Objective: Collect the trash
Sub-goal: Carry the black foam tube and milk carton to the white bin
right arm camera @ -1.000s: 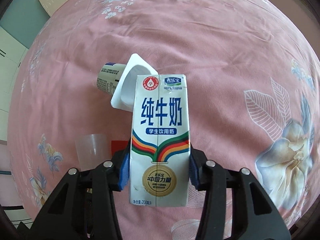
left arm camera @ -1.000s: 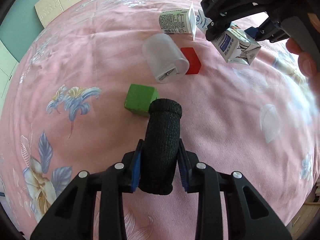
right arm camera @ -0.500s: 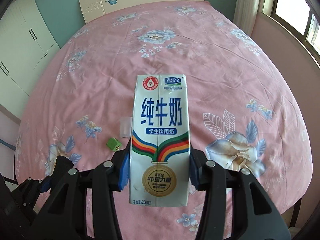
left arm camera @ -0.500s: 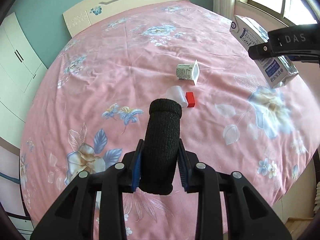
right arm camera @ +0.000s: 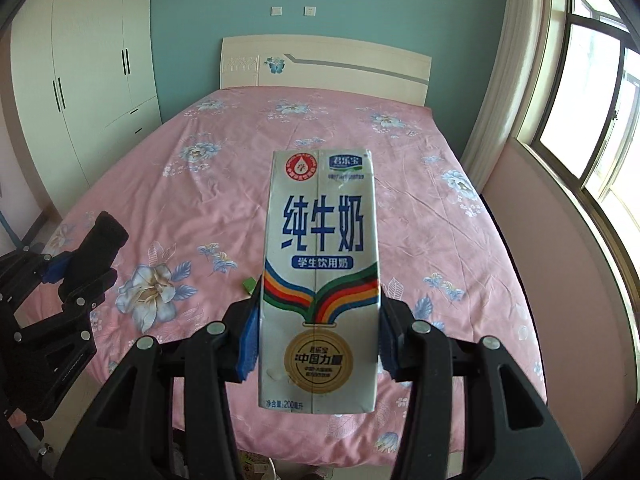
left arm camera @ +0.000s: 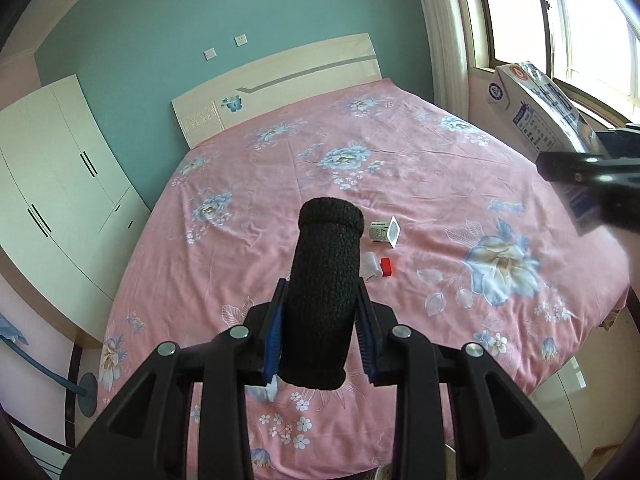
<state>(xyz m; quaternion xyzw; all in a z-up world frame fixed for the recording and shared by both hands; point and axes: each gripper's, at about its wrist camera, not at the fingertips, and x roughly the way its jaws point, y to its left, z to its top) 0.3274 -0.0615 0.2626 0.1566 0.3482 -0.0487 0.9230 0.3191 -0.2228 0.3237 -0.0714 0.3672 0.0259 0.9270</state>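
Observation:
My left gripper (left arm camera: 321, 336) is shut on a black knitted roll (left arm camera: 326, 292), held high above the pink bed. My right gripper (right arm camera: 318, 346) is shut on a white milk carton (right arm camera: 320, 280) with blue Chinese print; the carton also shows at the right edge of the left wrist view (left arm camera: 540, 120). On the bed lie a white yogurt cup (left arm camera: 385, 231), a clear plastic cup (left arm camera: 370, 266) and a red block (left arm camera: 386, 266). A green block (right arm camera: 249, 284) peeks out beside the carton. The left gripper with its roll shows in the right wrist view (right arm camera: 96, 248).
The pink floral bed (left arm camera: 280, 184) fills the middle, with a white headboard (left arm camera: 280, 80) at the far end. A white wardrobe (left arm camera: 52, 168) stands at the left. A window (right arm camera: 592, 120) is at the right.
Both grippers have risen and pulled far back from the bed with the roll and the carton still held. The items on the bed now look small and distant.

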